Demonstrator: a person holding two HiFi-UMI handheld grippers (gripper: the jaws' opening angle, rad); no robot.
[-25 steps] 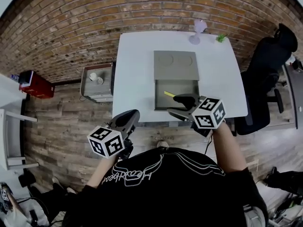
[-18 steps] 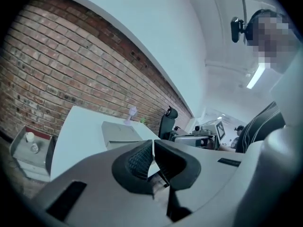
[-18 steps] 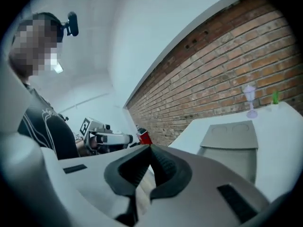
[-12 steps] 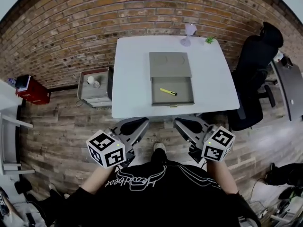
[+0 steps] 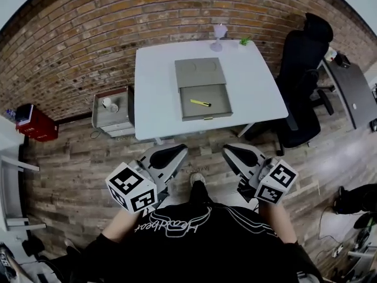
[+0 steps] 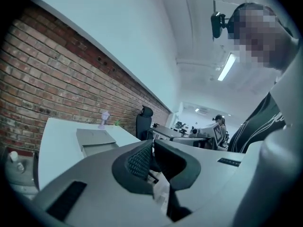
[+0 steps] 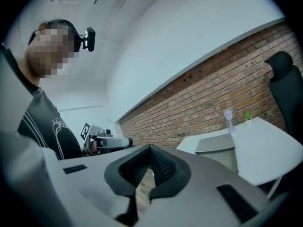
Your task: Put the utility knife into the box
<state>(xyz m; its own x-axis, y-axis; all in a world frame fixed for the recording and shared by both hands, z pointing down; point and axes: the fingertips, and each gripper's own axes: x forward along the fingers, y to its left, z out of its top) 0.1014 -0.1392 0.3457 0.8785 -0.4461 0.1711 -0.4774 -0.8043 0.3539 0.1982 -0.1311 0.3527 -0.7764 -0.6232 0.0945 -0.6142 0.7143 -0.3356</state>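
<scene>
The yellow utility knife (image 5: 200,103) lies inside the open grey box (image 5: 219,106), whose lid (image 5: 199,73) is folded back on the white table (image 5: 159,93). Both grippers hang well short of the table, above the wooden floor in front of my torso. My left gripper (image 5: 177,151) is shut with nothing between its jaws, its tips meeting in the left gripper view (image 6: 152,144). My right gripper (image 5: 232,151) is likewise shut and empty (image 7: 150,148). The box (image 6: 94,141) also shows far off in both gripper views (image 7: 215,145).
A black office chair (image 5: 300,81) stands at the table's right side. A low grey cabinet (image 5: 112,114) with cups on it sits at the left, and a red box (image 5: 29,122) further left. A purple ornament (image 5: 219,37) and small green plant (image 5: 244,40) stand at the table's far edge.
The right gripper has drawn back from over the box and its jaws have shut. The knife stays in the box. Both grippers and the head have moved away from the table.
</scene>
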